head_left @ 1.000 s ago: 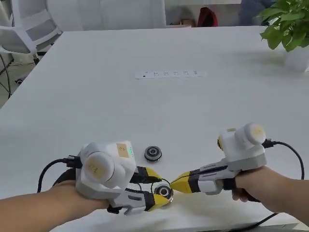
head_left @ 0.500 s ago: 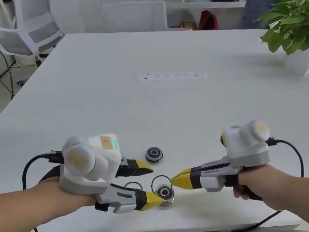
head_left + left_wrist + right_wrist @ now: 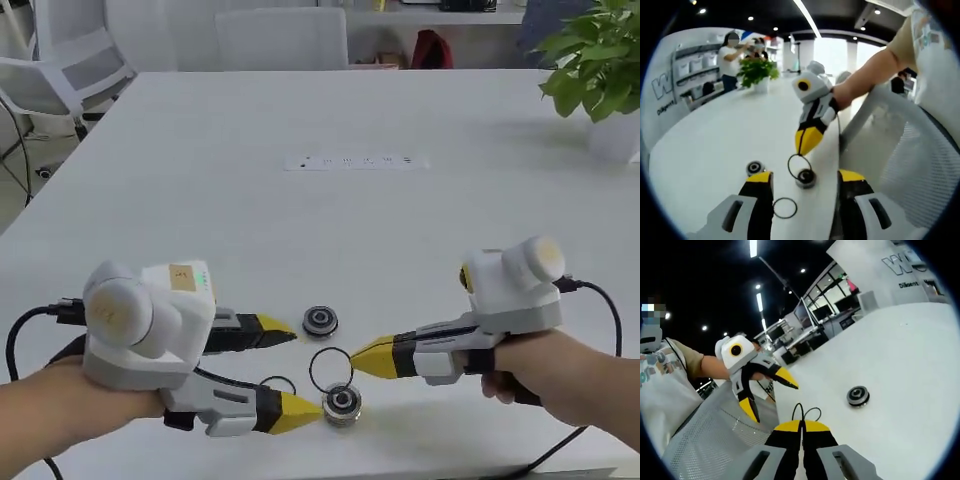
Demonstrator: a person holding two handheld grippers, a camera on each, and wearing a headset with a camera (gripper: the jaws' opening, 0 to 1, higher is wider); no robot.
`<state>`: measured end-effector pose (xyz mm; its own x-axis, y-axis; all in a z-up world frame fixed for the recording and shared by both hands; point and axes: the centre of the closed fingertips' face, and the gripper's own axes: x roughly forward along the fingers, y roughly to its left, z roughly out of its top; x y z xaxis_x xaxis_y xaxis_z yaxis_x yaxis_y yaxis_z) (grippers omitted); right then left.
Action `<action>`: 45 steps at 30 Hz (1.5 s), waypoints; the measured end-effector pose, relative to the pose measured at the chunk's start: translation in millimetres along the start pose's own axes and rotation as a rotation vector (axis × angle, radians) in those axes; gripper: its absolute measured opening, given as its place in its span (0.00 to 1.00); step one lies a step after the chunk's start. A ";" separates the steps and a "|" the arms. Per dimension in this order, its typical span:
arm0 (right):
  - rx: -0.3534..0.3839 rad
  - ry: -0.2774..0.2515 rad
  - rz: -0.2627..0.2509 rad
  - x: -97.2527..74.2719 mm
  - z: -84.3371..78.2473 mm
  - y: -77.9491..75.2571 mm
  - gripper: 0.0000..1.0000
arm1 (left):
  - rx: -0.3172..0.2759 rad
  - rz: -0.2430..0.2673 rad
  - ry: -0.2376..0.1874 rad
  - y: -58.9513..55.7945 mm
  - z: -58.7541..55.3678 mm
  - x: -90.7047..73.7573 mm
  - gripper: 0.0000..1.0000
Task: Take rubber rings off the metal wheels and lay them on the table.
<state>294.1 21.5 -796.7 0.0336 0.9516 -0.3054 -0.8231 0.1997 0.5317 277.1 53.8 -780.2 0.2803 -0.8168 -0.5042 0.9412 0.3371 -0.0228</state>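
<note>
My left gripper (image 3: 303,368) and right gripper (image 3: 356,364) share white housings (image 3: 150,325), pointed black-and-yellow fingers (image 3: 292,408), and a black cable (image 3: 598,296) behind each housing. My shirt (image 3: 662,390) is pale, short-sleeved and printed.

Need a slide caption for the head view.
Right claw pinches a rubber ring by a metal wheel; left claw open.

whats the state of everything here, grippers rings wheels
left gripper: open, holding nothing
right gripper: shut on the held ring
held ring: pinched in the right fingers, off the near wheel, hanging just above it
loose ring: flat on the table, free
near wheel: flat on the table, rim looks bare
far wheel: flat on the table, untouched, dark rim looks ringed
</note>
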 end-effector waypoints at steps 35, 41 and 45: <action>0.067 0.097 0.003 61.4 -0.7 -7.0 0.00 | -0.117 0.145 -0.045 29.7 -27.8 -56.3 0.62; 0.097 0.136 -0.015 69.0 -11.4 -11.2 0.00 | -0.126 0.149 -0.045 30.0 -31.8 -58.6 0.62; 0.108 0.150 -0.024 73.1 -15.5 -12.9 0.00 | -0.130 0.152 -0.041 29.9 -34.9 -60.4 0.62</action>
<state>298.4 84.8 -838.2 -0.0391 0.9024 -0.4291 -0.7571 0.2535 0.6021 281.7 129.6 -780.6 0.4274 -0.7693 -0.4749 0.8558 0.5136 -0.0616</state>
